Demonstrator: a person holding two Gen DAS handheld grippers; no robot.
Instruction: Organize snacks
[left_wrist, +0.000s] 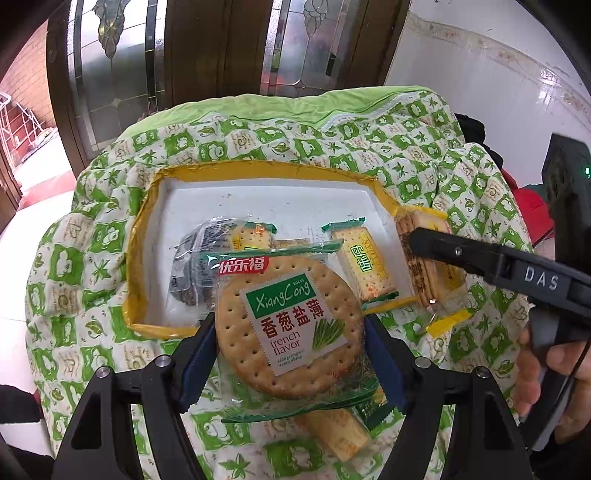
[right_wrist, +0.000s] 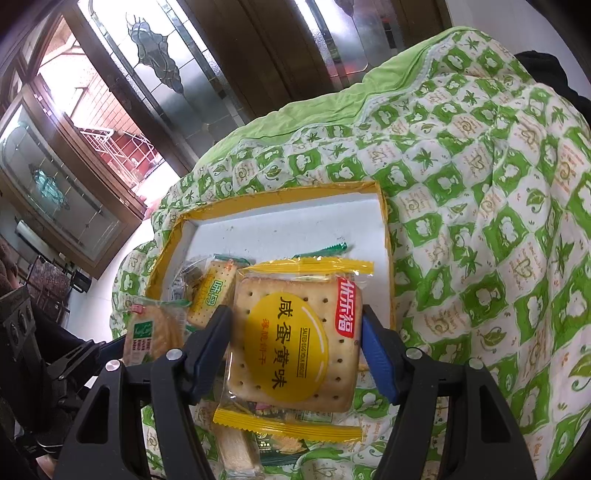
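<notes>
Over the near edge of the yellow-rimmed white foam tray (left_wrist: 147, 236), the left gripper (left_wrist: 290, 332) clamps a round green-wrapped scallion cracker pack (left_wrist: 288, 321); the right gripper (right_wrist: 295, 339) clamps a square yellow-wrapped salted-egg biscuit pack (right_wrist: 295, 339). Both are mid-carry; next, each needs lowering into the tray's bare far half, then releasing.

Snack packs, tray and grippers, counted.

Two grippers: left gripper (left_wrist: 290, 332), right gripper (right_wrist: 297, 343). One yellow-rimmed tray (left_wrist: 258, 192). One green-patterned quilt (left_wrist: 92, 258). One round cracker pack (left_wrist: 288, 321) and one square yellow pack (right_wrist: 295, 339), each clamped in a gripper. Inside the tray, one dark pack (left_wrist: 190, 269) and at least two green-trimmed oblong packs (left_wrist: 364, 264), others partly hidden. On the near quilt, one pale oblong pack (left_wrist: 338, 435) and one dark-green pack (left_wrist: 369, 410).
</notes>
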